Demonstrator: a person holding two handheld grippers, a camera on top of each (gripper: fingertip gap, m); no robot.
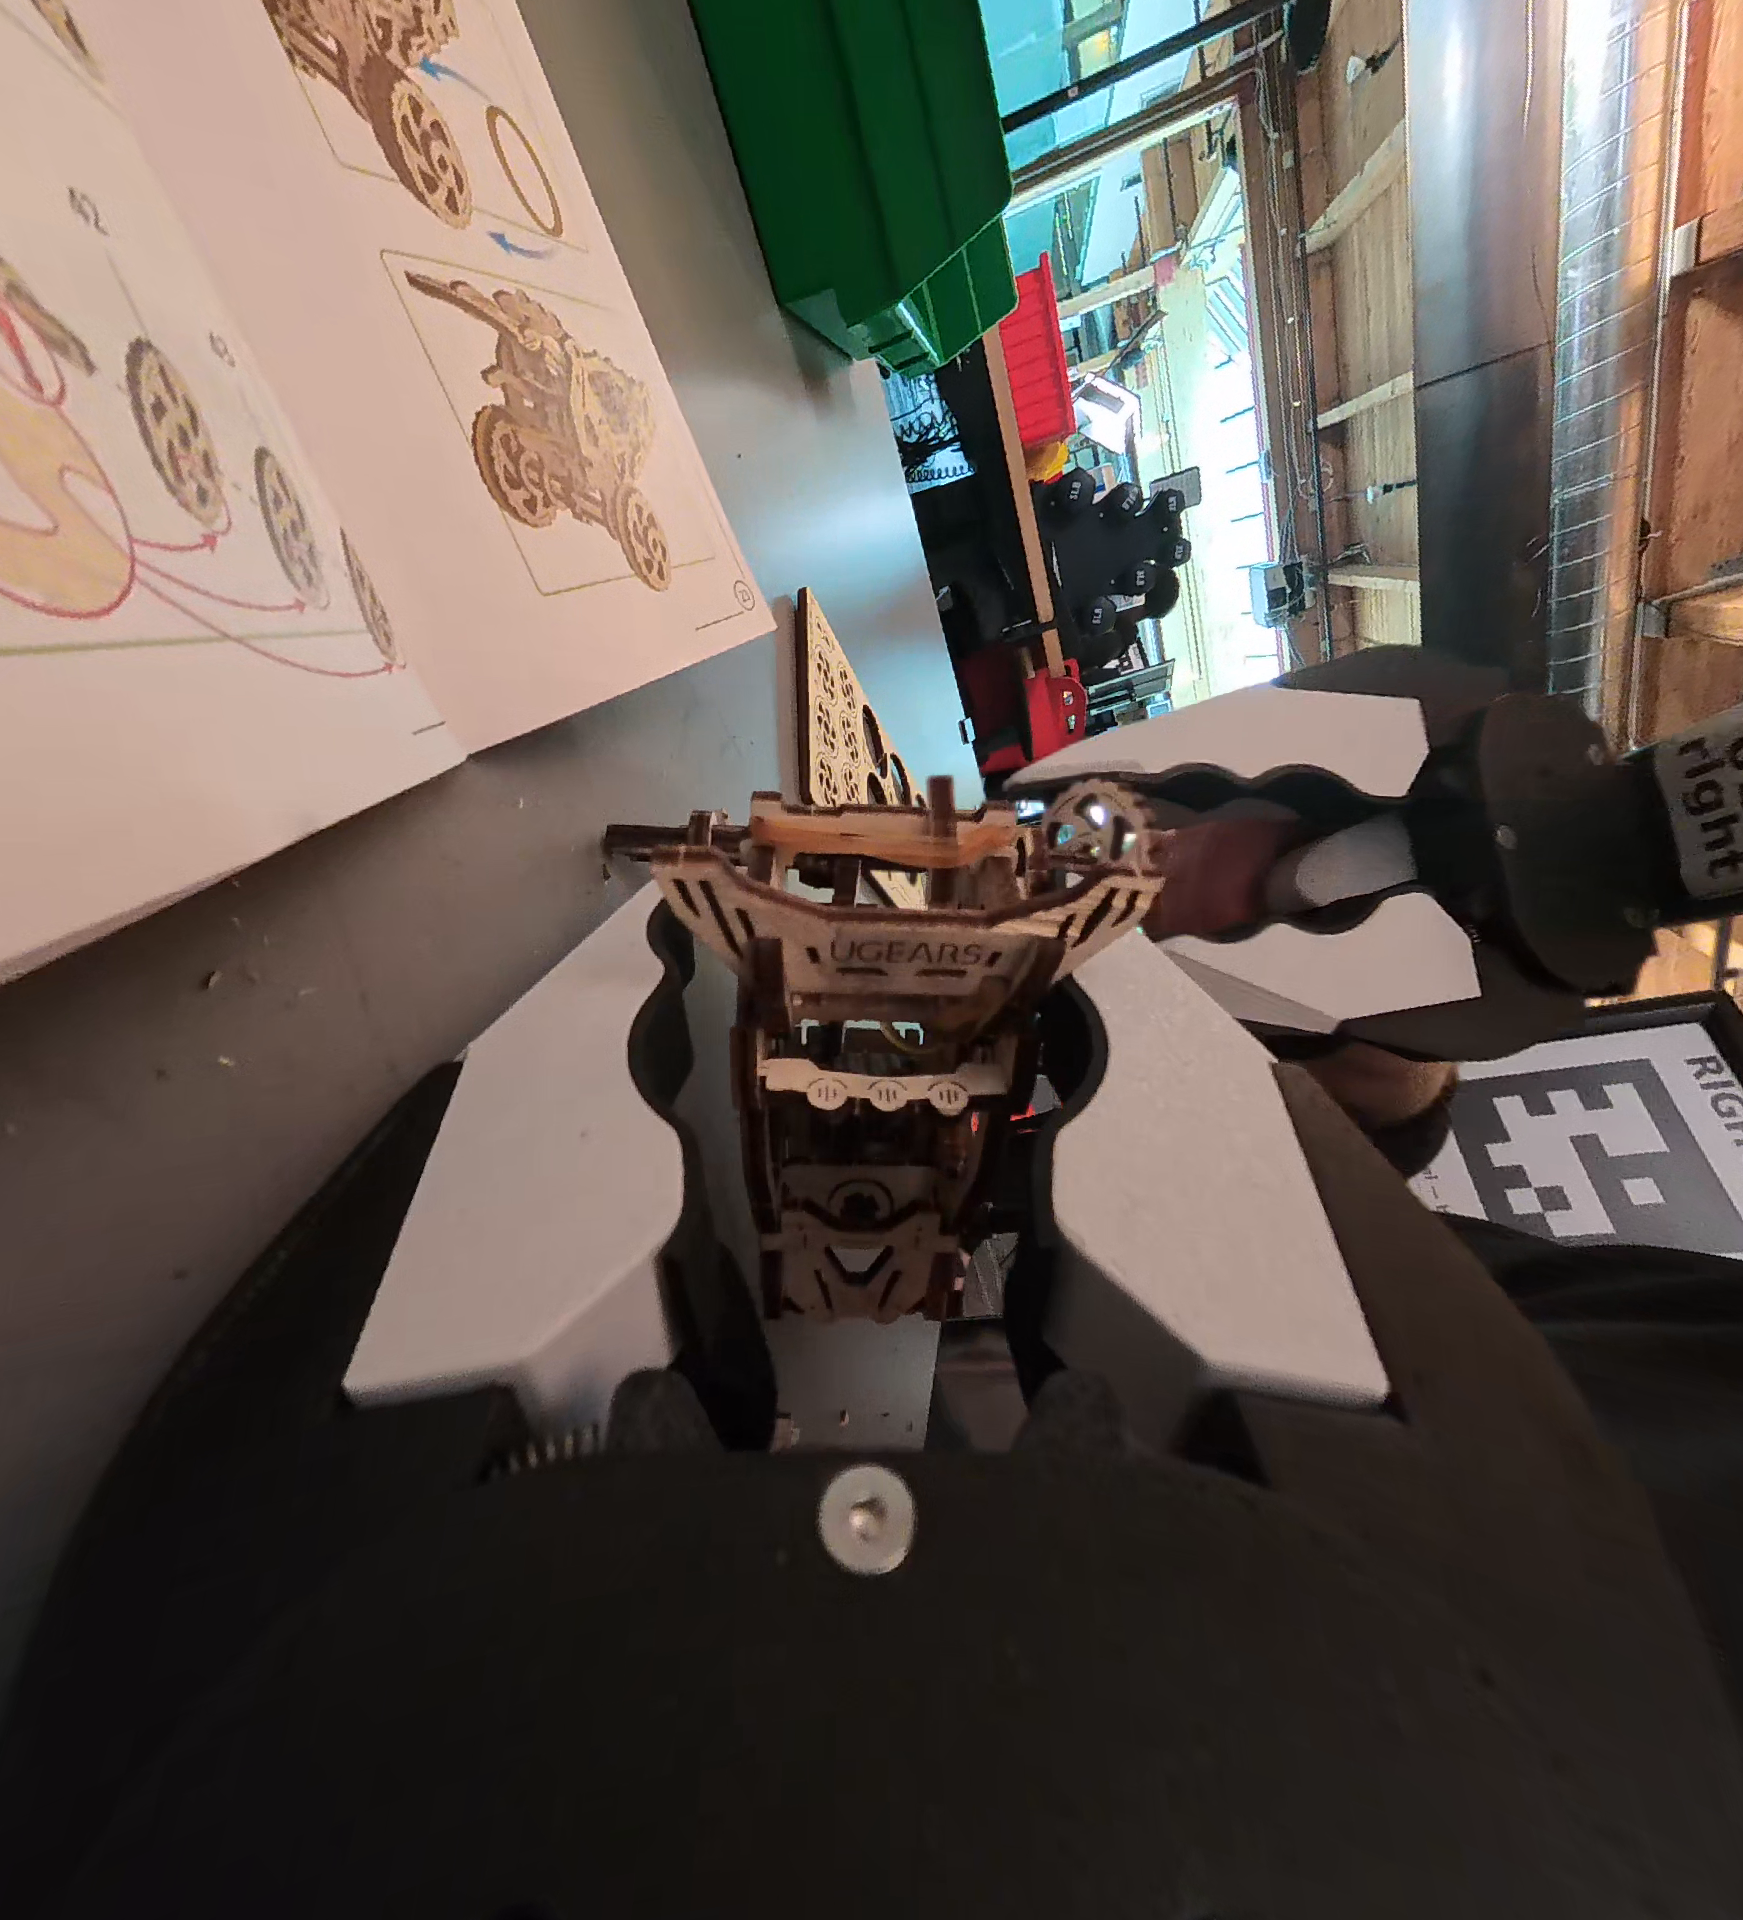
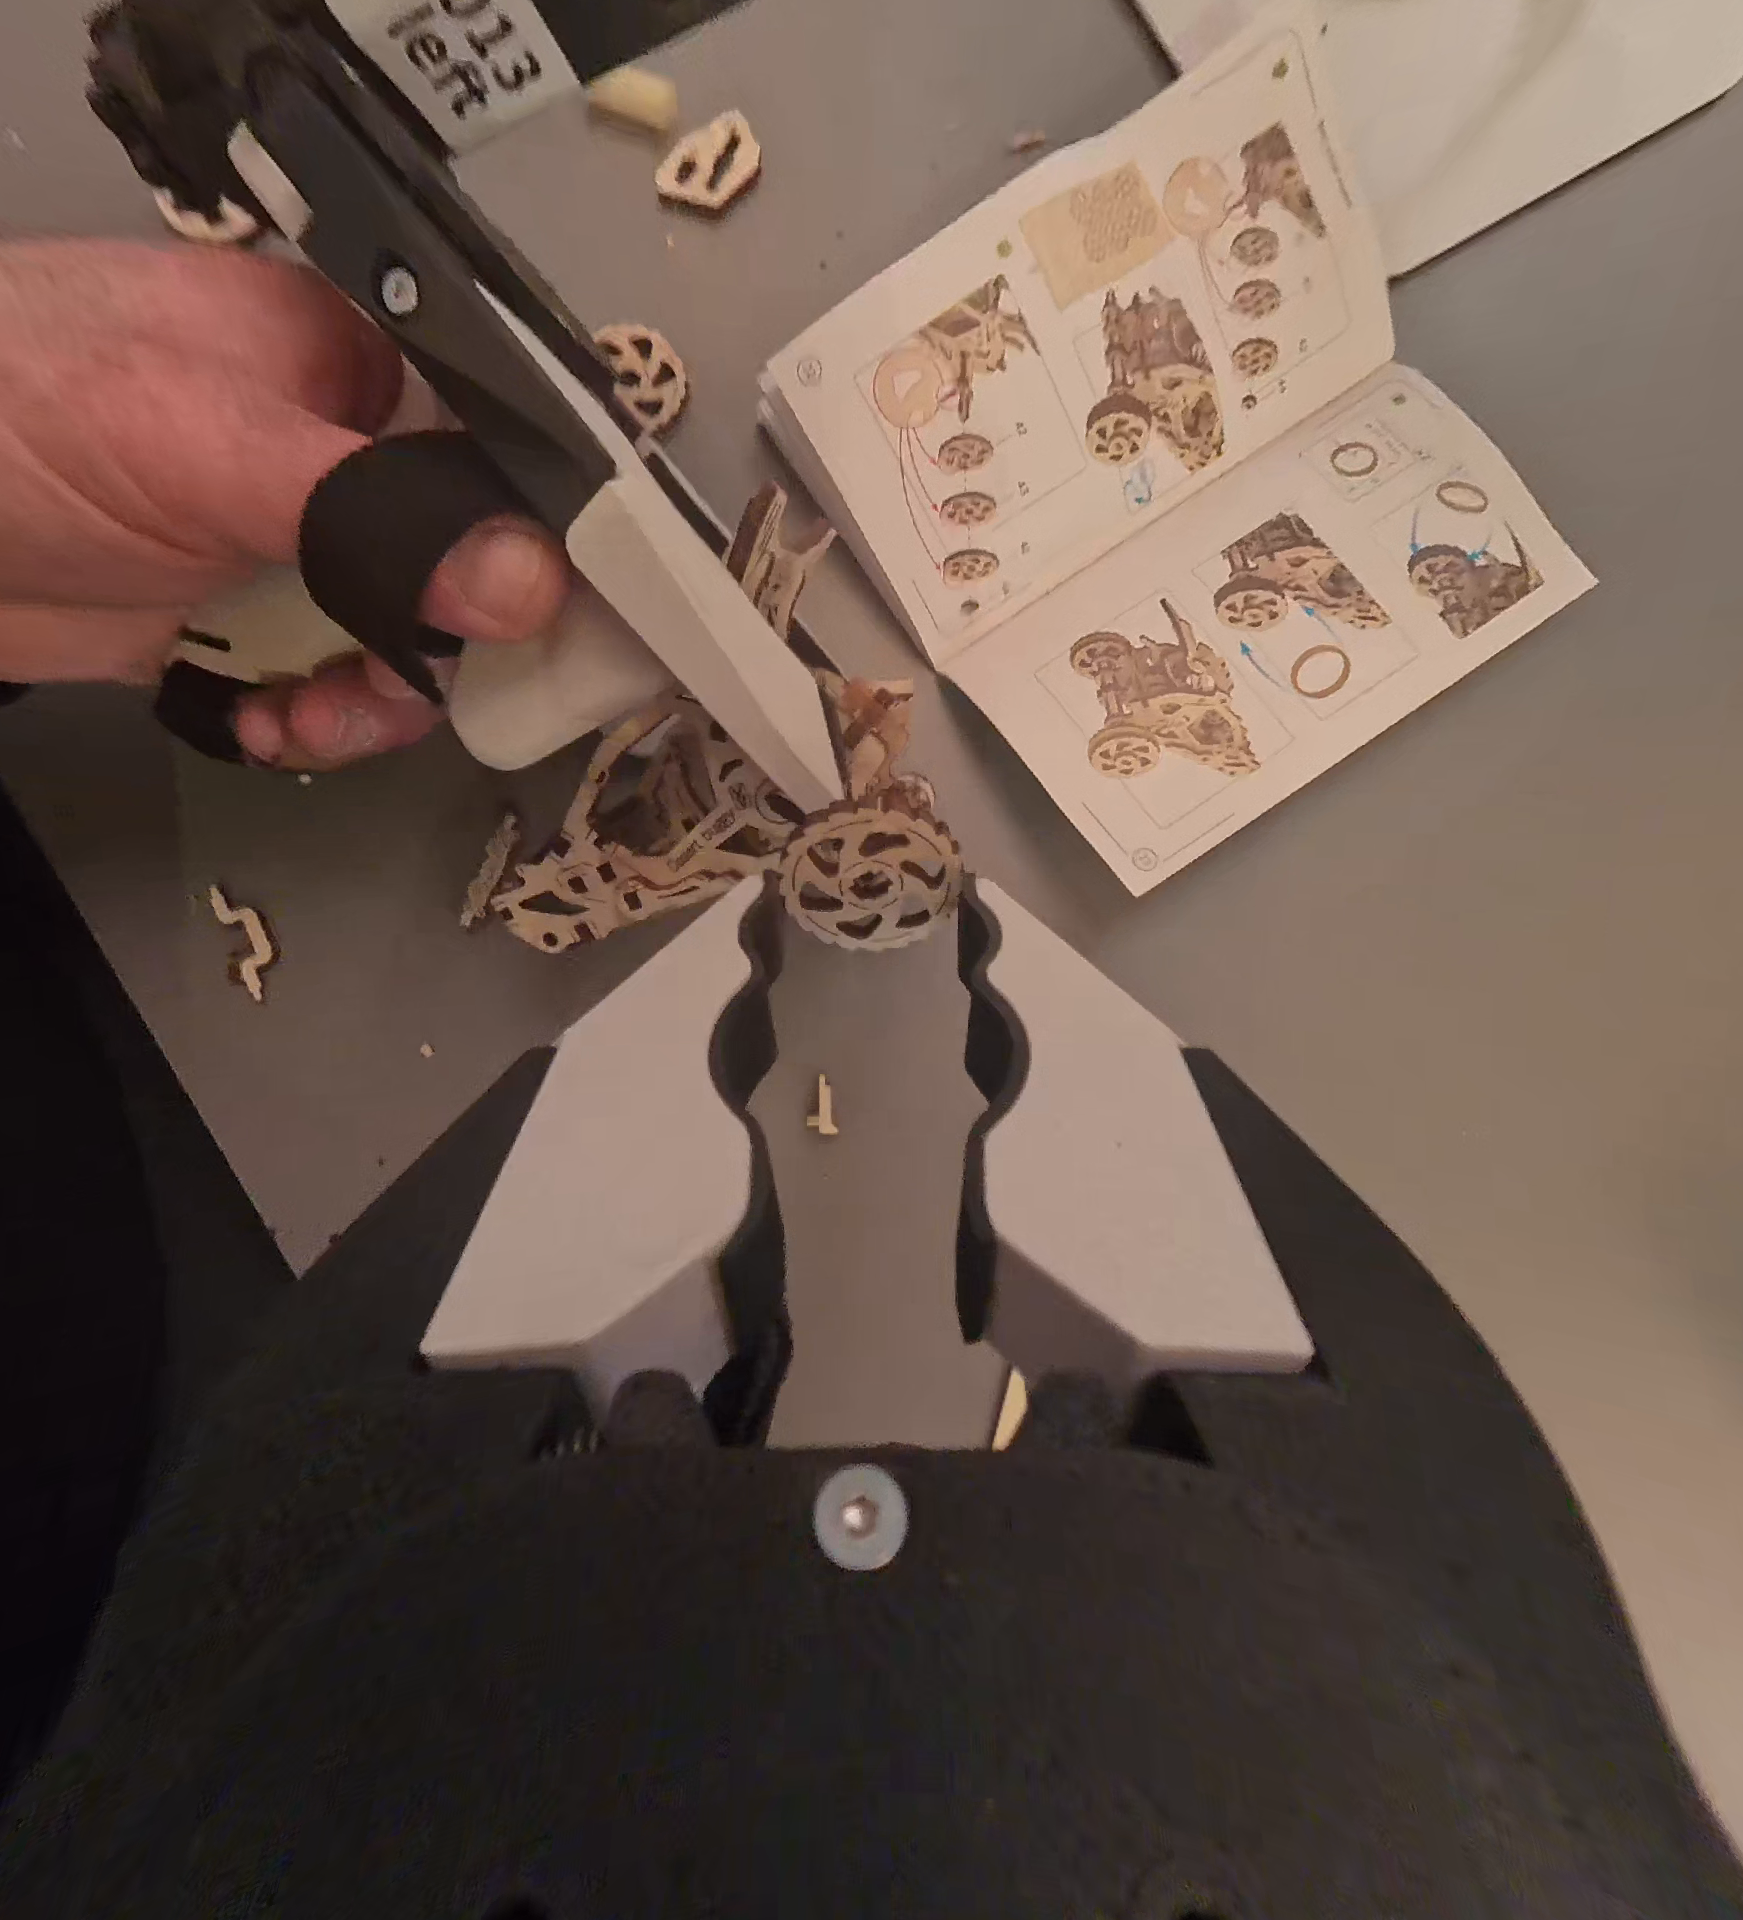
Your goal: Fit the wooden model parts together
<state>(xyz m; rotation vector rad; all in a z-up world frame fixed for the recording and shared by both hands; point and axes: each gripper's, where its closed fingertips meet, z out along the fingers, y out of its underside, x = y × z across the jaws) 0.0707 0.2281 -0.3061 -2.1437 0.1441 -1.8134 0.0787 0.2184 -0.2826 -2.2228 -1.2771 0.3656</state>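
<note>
While the left tool [image 1: 872,997] clamps the wooden model [image 1: 877,1039], right tool [image 2: 867,904] closed upon its wheel [image 2: 869,878].

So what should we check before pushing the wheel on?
1. Left gripper holds the model: ok, jaws closed on its body.
2. Right gripper holds the wheel: ok, pinched at the jaw tips.
3. Wheel is at the model's side: ok, touching it.
4. Wheel hole lined up with the axle: cannot tell, hidden.
5. Booklet open at the wheel steps: ok.
6. Spare wheel within reach on the table: ok.
</note>
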